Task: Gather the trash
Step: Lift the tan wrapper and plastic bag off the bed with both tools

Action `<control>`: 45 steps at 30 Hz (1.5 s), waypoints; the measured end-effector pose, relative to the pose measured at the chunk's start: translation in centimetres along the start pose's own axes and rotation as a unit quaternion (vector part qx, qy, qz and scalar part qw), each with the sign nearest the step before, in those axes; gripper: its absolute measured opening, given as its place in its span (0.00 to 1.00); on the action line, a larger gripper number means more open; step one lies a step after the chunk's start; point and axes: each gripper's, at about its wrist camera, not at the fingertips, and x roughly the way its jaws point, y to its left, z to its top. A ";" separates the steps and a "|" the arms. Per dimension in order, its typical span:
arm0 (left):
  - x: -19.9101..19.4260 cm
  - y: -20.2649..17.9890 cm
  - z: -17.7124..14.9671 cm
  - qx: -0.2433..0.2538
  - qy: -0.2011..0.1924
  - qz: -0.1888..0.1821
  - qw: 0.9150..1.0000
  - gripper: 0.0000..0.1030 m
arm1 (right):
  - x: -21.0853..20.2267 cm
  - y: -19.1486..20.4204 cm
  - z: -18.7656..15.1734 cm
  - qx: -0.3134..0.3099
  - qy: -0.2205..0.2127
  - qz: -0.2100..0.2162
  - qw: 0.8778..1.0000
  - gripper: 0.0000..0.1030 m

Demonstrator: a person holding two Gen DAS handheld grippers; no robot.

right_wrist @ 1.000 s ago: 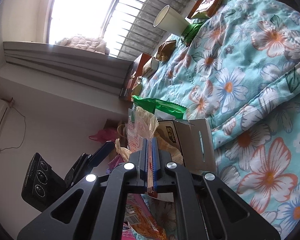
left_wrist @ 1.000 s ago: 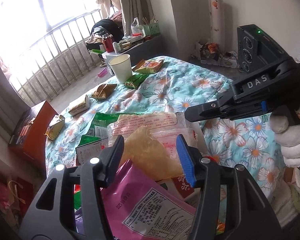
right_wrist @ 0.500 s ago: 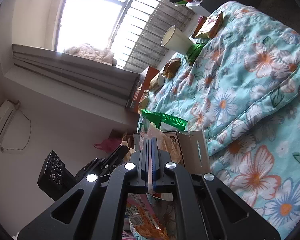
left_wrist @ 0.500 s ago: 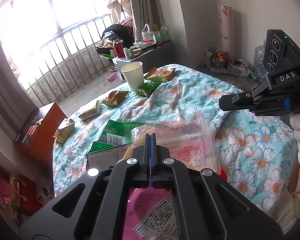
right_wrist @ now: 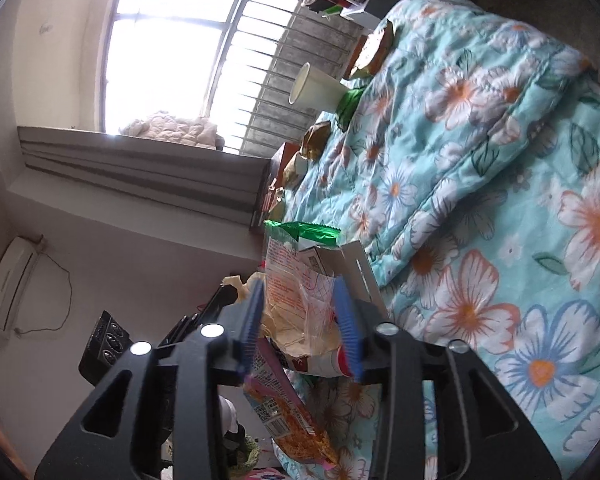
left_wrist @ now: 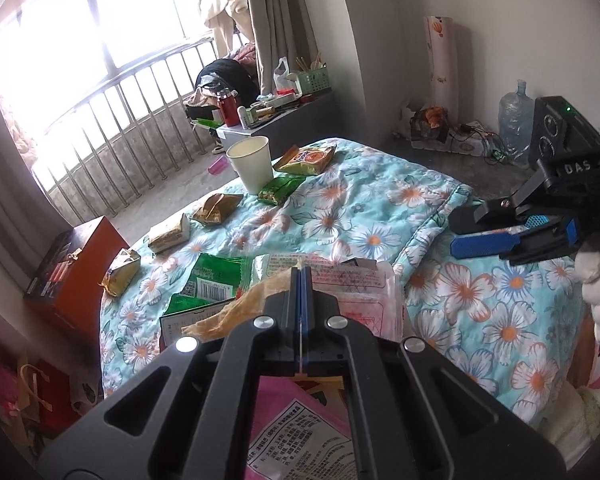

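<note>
my left gripper (left_wrist: 301, 280) pinches the clear printed wrapper (left_wrist: 342, 280); right gripper (right_wrist: 302, 320) jaws have just been opening, wrapper loose between; flowered quilt (left_wrist: 380, 216) edge near; bag contents unclear.

Bare quilt (left_wrist: 380, 208) lies right of the paper cup (left_wrist: 251, 164).

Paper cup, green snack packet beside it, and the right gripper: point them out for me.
Paper cup (left_wrist: 251, 168), left wrist view, side wall.
Green snack packet (left_wrist: 279, 191), left wrist view, packet face.
Right gripper (right_wrist: 302, 322), right wrist view, midway between fingertips.
</note>
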 end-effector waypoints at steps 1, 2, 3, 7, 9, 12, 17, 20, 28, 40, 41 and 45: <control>0.0 0.1 0.0 0.000 0.000 0.001 1.000 0.00 | 0.9 -0.2 -0.1 0.003 0.012 0.002 1.000 0.42; 0.0 0.2 -0.1 0.000 0.002 0.002 1.000 0.00 | 1.8 -0.4 -0.2 0.008 0.021 0.002 1.000 0.42; 0.0 0.2 -0.1 0.000 0.003 0.002 1.000 0.00 | 2.7 -0.5 -0.3 0.011 0.029 0.001 1.000 0.42; 0.1 0.7 -0.4 -0.005 0.007 0.001 1.000 0.00 | 5.2 -0.8 -0.5 0.022 0.054 -0.002 0.998 0.42; 0.1 0.9 -0.5 -0.009 0.008 0.000 1.000 0.00 | 6.1 -0.8 -0.4 0.026 0.060 -0.006 0.998 0.42; 0.2 1.2 -0.7 -0.015 0.009 -0.004 1.000 0.00 | 6.8 -0.7 -0.3 0.025 0.064 -0.007 0.998 0.42; 0.2 1.4 -0.8 -0.018 0.010 -0.006 1.000 0.00 | 7.2 -0.3 -0.4 0.020 0.061 -0.014 0.998 0.37; 0.3 1.4 -0.8 -0.017 0.009 -0.006 1.000 0.00 | 7.5 -0.1 -0.6 0.021 0.058 -0.017 0.998 0.22; 0.2 1.6 -0.9 -0.023 0.002 -0.003 1.000 0.00 | 6.1 1.3 -1.1 -0.002 0.042 0.000 0.999 0.09; -1.4 1.2 -0.1 -0.022 -0.020 -0.004 1.000 0.00 | -0.9 3.2 -0.4 -0.028 -0.036 0.036 0.998 0.08; -1.6 1.2 0.0 -0.023 -0.024 -0.005 0.999 0.00 | -1.8 3.3 -0.4 -0.029 -0.046 0.038 0.998 0.08; -2.1 0.8 0.7 -0.021 -0.036 -0.006 0.999 0.00 | -4.7 3.3 -0.6 -0.033 -0.077 0.044 0.996 0.08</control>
